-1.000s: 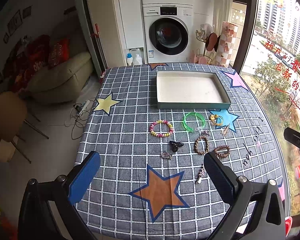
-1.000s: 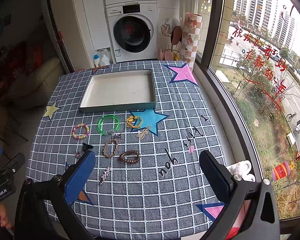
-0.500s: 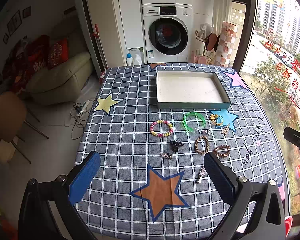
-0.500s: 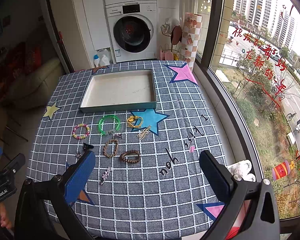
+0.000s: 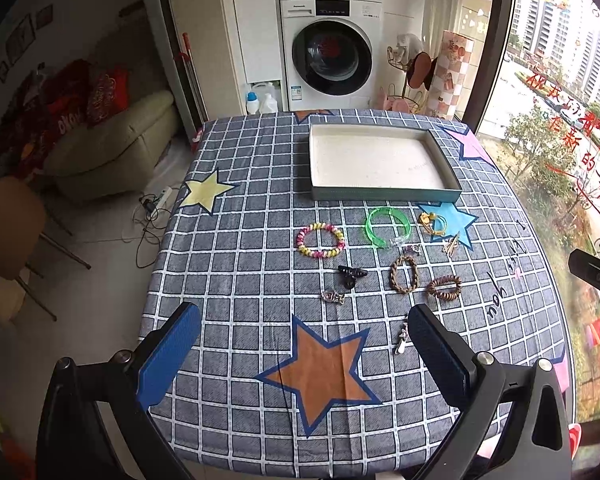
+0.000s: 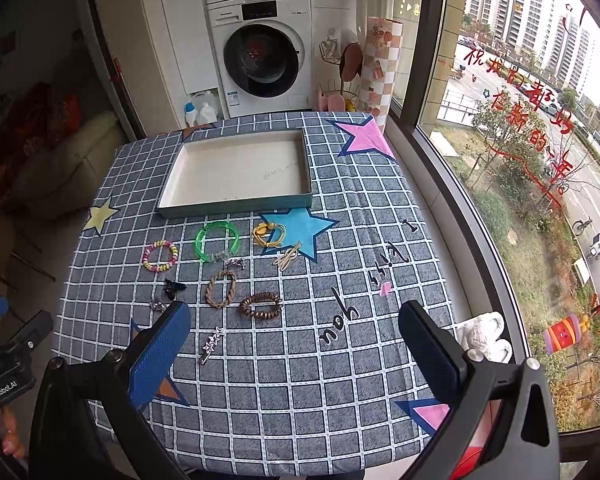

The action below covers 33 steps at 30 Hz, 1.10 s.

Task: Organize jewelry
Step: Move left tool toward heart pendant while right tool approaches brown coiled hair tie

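Both grippers hover above near edge of desk (image 5: 236,240), left gripper (image 5: 300,360) and right gripper (image 6: 296,344) spread wide, nothing held. Shallow tray (image 5: 384,194) at far side. Jewelry loose on checked cloth just before it: beaded bracelet (image 5: 321,241), green bangle (image 5: 387,227), braided bracelet (image 5: 404,275), brown coil hair tie (image 6: 261,305), star hairpin (image 6: 212,345).

The washing machine (image 6: 260,60) carries a small brand mark on its panel, seemingly "Panasonic", though too small to be sure. "GenRobot.AI" stands in white on the black body of the left tool (image 6: 4,390). The checked cloth (image 6: 340,360) bears the cursive word "you". Red Chinese characters (image 6: 516,92) run across the window glass.
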Motion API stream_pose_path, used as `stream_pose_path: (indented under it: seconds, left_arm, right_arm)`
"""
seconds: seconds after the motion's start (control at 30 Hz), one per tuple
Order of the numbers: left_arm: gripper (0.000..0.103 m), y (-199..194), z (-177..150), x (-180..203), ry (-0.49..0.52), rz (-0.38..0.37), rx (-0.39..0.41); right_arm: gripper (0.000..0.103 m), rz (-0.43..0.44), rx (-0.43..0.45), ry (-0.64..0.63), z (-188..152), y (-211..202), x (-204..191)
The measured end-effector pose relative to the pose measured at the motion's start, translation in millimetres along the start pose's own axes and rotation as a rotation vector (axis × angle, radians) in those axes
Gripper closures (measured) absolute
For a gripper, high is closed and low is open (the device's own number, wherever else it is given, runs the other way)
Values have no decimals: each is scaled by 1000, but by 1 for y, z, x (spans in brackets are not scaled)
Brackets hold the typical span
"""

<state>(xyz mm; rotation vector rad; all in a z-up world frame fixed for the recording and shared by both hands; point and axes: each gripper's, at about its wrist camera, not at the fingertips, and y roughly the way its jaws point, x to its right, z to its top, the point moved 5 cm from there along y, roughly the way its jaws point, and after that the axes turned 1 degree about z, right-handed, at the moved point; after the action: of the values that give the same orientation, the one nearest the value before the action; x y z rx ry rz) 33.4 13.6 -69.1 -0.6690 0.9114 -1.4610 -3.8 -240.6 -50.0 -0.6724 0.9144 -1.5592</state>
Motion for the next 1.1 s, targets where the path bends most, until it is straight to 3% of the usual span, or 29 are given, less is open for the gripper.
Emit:
stream_pose_path:
  seconds: [0.17,0.6,0.87,1.1]
  left_arm:
    - [0,18,-6,-6,-1,-35,-3]
    - [0,86,-23,-1,15,-91,-173]
    - [3,134,-29,19,5,-97,-237]
    - [3,170,-25,26,-8,-78,-243]
  right_arm:
    - [0,-5,-68,18,-9,17,-3]
    - [0,-23,-232,46,-37,77,3]
    - [0,-3,-309,10,-40,134,2]
    - [1,20,-363,-28,-39,185,-1]
